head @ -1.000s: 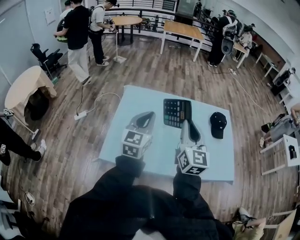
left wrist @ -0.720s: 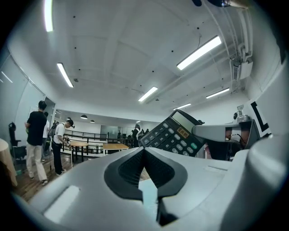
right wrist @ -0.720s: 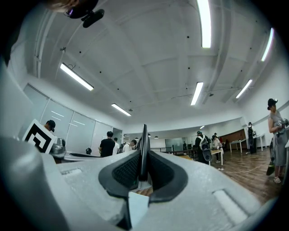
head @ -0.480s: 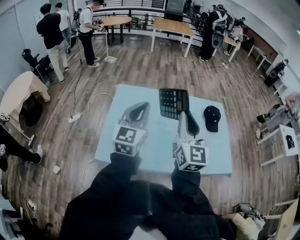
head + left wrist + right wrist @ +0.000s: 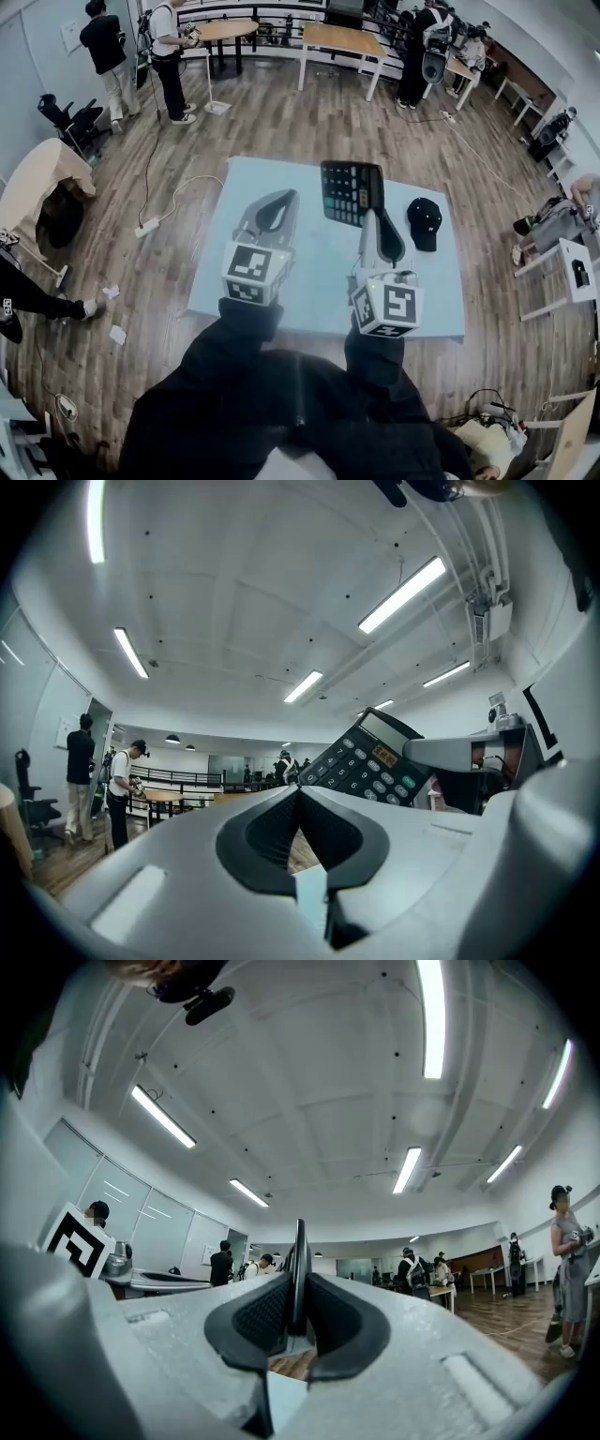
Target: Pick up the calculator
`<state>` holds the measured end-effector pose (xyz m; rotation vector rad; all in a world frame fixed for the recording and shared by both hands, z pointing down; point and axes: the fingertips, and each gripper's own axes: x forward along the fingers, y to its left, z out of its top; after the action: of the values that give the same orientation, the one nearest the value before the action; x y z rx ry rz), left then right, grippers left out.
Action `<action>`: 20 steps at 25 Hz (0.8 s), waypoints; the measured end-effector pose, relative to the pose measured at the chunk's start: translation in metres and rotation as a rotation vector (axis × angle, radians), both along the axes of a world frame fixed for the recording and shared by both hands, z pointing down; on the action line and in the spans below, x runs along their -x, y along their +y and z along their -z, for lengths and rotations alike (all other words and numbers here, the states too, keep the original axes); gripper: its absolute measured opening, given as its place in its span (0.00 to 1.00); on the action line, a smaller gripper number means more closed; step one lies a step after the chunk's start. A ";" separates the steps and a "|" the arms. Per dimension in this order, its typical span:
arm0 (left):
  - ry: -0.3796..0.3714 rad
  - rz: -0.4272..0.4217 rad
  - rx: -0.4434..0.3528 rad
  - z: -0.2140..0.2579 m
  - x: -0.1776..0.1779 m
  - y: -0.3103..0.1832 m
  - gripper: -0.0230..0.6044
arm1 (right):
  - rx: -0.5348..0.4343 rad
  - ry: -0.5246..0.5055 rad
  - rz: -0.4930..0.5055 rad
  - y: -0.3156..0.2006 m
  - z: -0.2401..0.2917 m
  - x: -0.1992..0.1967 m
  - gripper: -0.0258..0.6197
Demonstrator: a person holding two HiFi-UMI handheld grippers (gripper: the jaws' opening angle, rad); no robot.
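The black calculator (image 5: 351,191) hangs tilted above the light blue table (image 5: 309,281), and my right gripper (image 5: 372,216) is shut on its near edge. The right gripper view shows the calculator (image 5: 299,1269) edge-on as a thin dark blade pinched between the pads. From the left gripper view its keys and display (image 5: 370,766) face me at the right, with the right gripper (image 5: 469,757) behind it. My left gripper (image 5: 284,197) hovers to the calculator's left, apart from it. Its jaws (image 5: 298,791) meet at the tips with nothing between them.
A black cap (image 5: 424,223) lies on the table at the right. A white power strip and cable (image 5: 150,225) lie on the wood floor to the left. A covered chair (image 5: 37,187), far tables (image 5: 342,42) and several people stand around the room.
Both grippers have risen a little above the table. The calculator has come up with the right gripper and stays gripped. The left gripper stays shut and empty.
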<state>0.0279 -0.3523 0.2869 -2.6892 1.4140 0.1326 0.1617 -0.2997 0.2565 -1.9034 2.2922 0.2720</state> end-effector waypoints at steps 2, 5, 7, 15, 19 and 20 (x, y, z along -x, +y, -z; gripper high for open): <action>-0.003 0.003 -0.001 0.004 0.000 0.000 0.03 | 0.002 0.001 0.001 0.000 0.004 -0.002 0.11; 0.001 0.004 -0.002 0.007 0.002 0.000 0.03 | -0.001 -0.002 0.002 0.000 0.007 0.000 0.11; 0.011 -0.006 0.000 0.010 0.000 0.003 0.03 | -0.008 -0.002 0.004 0.002 0.007 0.001 0.11; -0.008 -0.016 -0.015 0.009 -0.004 0.012 0.03 | -0.009 -0.004 0.009 0.013 0.008 0.004 0.11; -0.008 -0.026 -0.013 0.010 -0.005 0.017 0.03 | -0.006 -0.004 0.003 0.017 0.009 0.004 0.11; -0.007 -0.029 -0.013 0.011 -0.006 0.019 0.03 | -0.007 -0.003 0.001 0.018 0.009 0.004 0.11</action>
<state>0.0344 -0.3337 0.2763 -2.6978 1.3671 0.1339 0.1582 -0.2816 0.2477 -1.8974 2.2872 0.2763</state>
